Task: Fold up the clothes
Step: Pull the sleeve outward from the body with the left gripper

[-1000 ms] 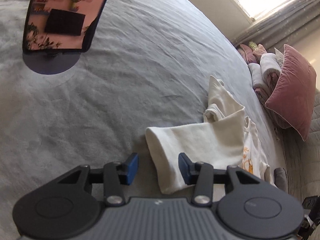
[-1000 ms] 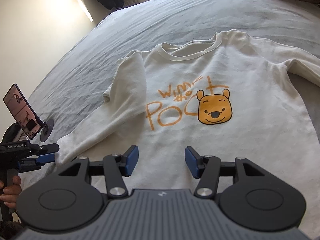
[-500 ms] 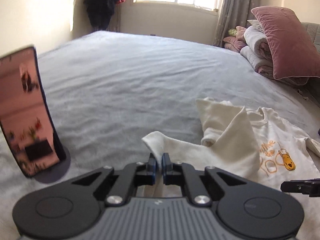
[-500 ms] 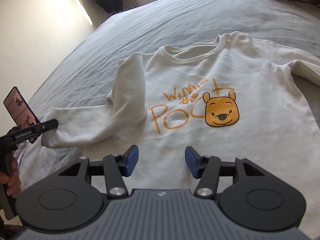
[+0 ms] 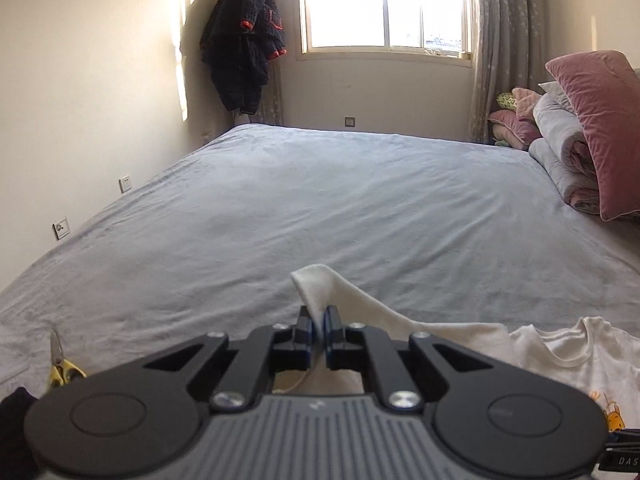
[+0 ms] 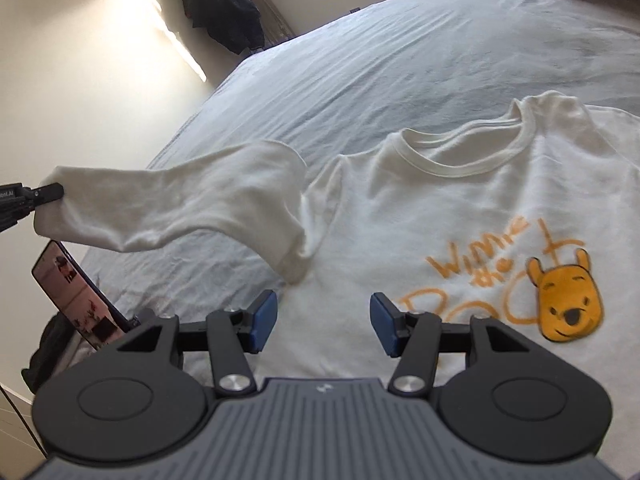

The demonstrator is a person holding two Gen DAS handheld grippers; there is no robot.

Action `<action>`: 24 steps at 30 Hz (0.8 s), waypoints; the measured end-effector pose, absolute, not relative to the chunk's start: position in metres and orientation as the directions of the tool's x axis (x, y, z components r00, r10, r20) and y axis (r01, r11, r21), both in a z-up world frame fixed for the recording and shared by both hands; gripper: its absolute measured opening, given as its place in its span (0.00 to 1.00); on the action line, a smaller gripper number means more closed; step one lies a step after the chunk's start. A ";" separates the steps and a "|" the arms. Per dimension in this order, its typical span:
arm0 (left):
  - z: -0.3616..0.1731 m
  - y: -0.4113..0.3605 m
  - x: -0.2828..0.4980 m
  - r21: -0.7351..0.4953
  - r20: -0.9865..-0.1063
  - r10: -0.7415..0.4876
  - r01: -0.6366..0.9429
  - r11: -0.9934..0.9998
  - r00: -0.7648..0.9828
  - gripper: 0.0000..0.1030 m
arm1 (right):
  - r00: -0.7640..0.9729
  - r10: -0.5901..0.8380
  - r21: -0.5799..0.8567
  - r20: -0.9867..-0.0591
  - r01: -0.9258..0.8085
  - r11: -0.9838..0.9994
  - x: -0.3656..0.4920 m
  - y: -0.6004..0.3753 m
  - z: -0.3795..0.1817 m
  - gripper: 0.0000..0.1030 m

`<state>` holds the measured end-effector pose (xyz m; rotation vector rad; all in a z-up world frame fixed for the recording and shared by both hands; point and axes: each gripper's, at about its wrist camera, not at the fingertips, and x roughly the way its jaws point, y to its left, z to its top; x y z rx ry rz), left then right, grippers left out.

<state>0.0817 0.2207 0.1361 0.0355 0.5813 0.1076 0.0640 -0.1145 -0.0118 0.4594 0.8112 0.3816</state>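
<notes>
A cream sweatshirt (image 6: 460,208) with an orange bear print lies face up on the grey bed (image 6: 380,52). Its left sleeve (image 6: 180,200) is lifted off the bed and hangs in an arc. My left gripper (image 5: 318,330) is shut on the cuff (image 5: 316,284) of that sleeve; its tip shows at the left edge of the right wrist view, left gripper (image 6: 52,192). My right gripper (image 6: 323,322) hovers open over the sweatshirt's lower front, with nothing between its fingers. The sweatshirt's collar and print show at the lower right in the left wrist view, sweatshirt (image 5: 580,356).
A phone on a stand (image 6: 76,304) stands near the bed's left edge. Yellow-handled scissors (image 5: 60,368) lie on the bed at the lower left. Pink pillows and folded bedding (image 5: 580,140) are stacked at the right. A dark coat (image 5: 244,44) hangs in the far corner.
My left gripper closed on the sleeve cuff and rose, lifting the sleeve off the bed. My right gripper shifted left over the sweatshirt and stayed open.
</notes>
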 end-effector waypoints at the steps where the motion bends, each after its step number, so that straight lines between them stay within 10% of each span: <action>1: 0.139 0.226 0.086 0.070 -0.548 0.123 -0.101 0.992 0.827 0.05 | 0.634 0.502 0.539 -0.588 -0.155 0.828 0.071 -0.108 -0.011 0.54; 24: 0.126 0.292 0.143 0.053 -0.688 0.176 -0.193 0.980 0.704 0.09 | 0.544 0.604 0.635 -0.583 -0.160 0.756 0.170 0.027 -0.048 0.40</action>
